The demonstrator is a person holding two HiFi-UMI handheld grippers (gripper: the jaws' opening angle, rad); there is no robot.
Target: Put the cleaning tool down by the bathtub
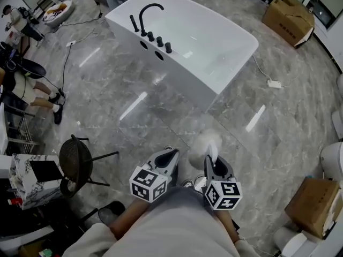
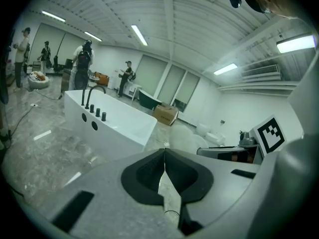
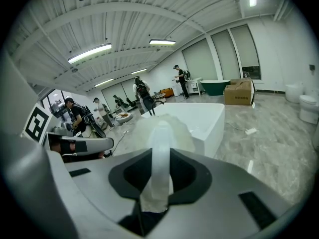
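1. The task is not done. The cleaning tool is off the floor, its pale translucent handle gripped in the right claw. Its fluffy white head points toward the bathtub.
2. The right gripper view agrees: the jaws pinch the handle, the fluffy head stands just past their tips, and the tub is beyond it.
3. The left claw is clenched on nothing. In the left gripper view its jaws meet along a thin seam.
4. As I judge it, everything remains to be done. The tub is well apart, far ahead, so the tool has to be carried over, lowered to the floor beside the tub wall and released.
5. A black stool stands near left. A cable with a white plug lies on the floor right of the tub.
6. One cardboard box sits far right and another near right.
7. None of these seems to lie on the direct line to the tub.
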